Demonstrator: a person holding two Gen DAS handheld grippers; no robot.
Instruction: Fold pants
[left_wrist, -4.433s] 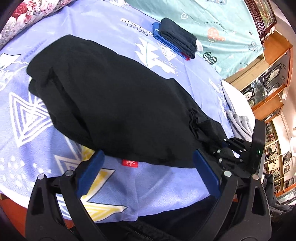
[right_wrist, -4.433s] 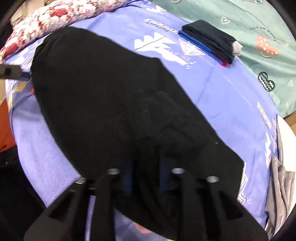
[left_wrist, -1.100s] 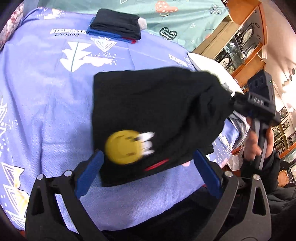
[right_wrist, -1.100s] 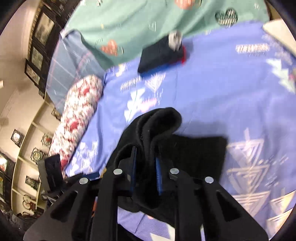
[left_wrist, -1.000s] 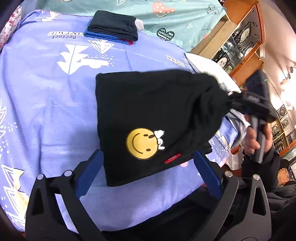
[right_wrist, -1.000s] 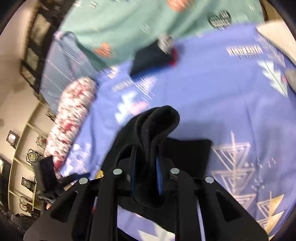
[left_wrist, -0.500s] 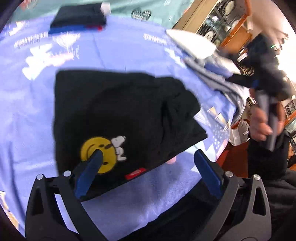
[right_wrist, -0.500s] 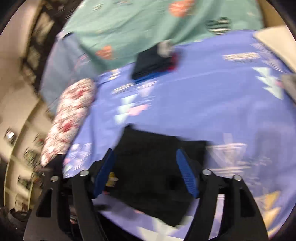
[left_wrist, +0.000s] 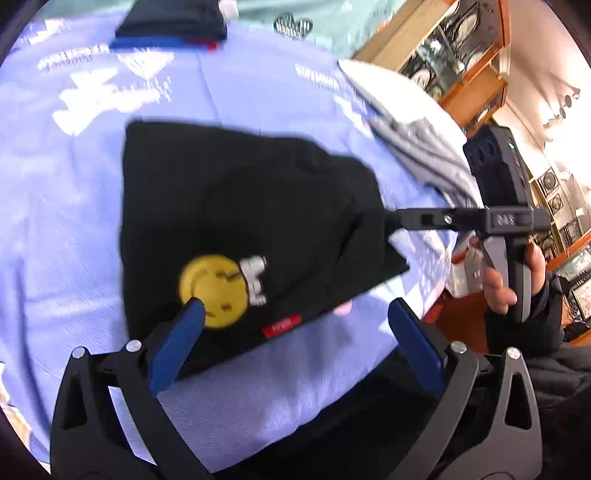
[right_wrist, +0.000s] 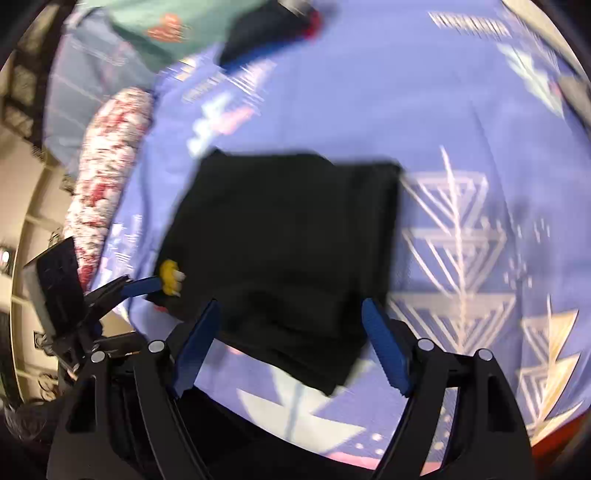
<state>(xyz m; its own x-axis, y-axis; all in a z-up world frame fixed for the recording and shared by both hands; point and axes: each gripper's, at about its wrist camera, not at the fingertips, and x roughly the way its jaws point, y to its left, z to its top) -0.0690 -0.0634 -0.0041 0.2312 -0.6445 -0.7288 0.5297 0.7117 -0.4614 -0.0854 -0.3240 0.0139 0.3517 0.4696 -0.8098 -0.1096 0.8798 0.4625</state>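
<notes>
Pants (left_wrist: 243, 206), folded, lie on a lilac patterned bedsheet (left_wrist: 258, 88); wooden display cabinets (left_wrist: 461, 55) stand beyond the pants. Left gripper (left_wrist: 291, 328) and right gripper (right_wrist: 291, 325) both gape, the right one's jaws having just spread, gripping nothing.

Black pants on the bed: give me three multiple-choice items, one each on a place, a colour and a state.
1. Where does the stack of folded dark clothes lie?
A. beyond the black pants, far across the purple sheet
B. on top of the pants
C. between the left gripper's fingers

2. What colour is the round smiley print on the pants?
A. green
B. yellow
C. white

3. How is the right gripper?
A. shut on the pants
B. shut on a pillow
C. open, pads clear of the cloth

1 A: the stack lies at the sheet's far edge.
2 B: the print is yellow.
3 C: the blue pads stand wide apart.
</notes>
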